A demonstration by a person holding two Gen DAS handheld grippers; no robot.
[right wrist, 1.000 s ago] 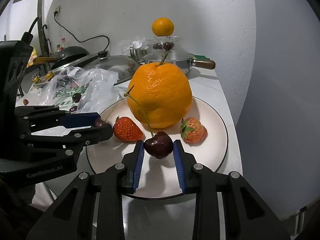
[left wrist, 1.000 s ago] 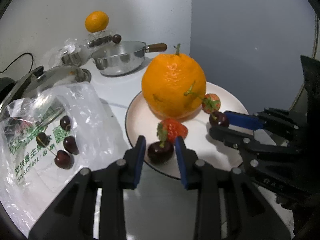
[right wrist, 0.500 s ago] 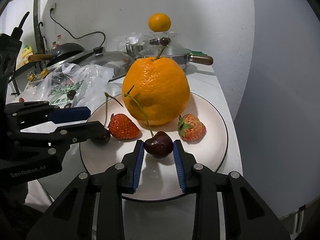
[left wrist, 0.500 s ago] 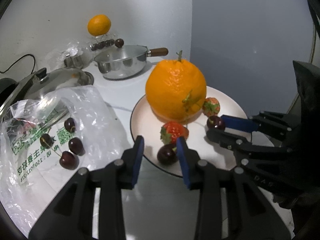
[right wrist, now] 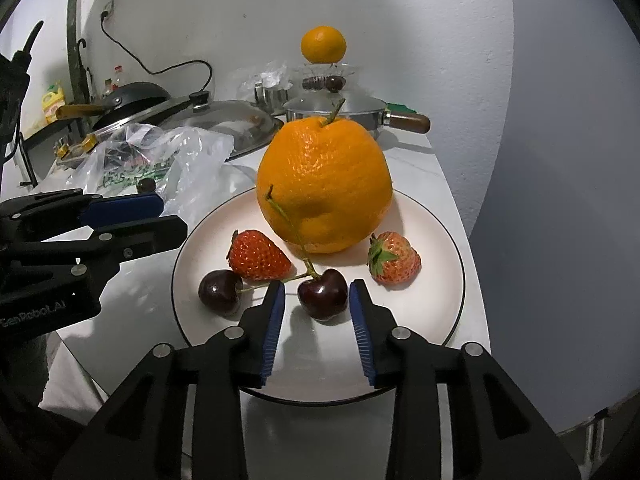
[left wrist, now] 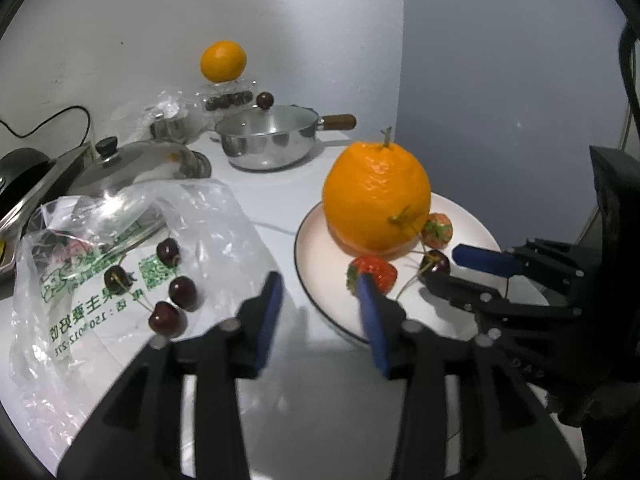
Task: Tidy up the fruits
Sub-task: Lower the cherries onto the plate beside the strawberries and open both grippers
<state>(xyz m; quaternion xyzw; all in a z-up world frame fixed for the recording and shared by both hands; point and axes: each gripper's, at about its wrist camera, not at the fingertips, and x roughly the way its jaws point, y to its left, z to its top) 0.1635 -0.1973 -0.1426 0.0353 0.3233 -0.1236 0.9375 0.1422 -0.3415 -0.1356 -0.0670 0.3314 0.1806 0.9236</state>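
Both claws' jaws have just been opening: the right gripper (right wrist: 316,304) stands released around a dark stemmed cherry (right wrist: 322,294) on the round white plate (right wrist: 432,308). The left gripper (left wrist: 318,300) is released and empty, its finger (left wrist: 370,320) hiding the red strawberry's (left wrist: 378,274) near side.

My tongs' fingers (right wrist: 276,320) look like matt black plastic with ribbed blue pads. The cherry (right wrist: 322,294) between them is glossy; the orange (right wrist: 324,184) dimpled and rough. The plate (right wrist: 432,304) is smooth, the far pan (left wrist: 266,142) polished metal, the left bag (left wrist: 120,248) crinkled clear plastic.
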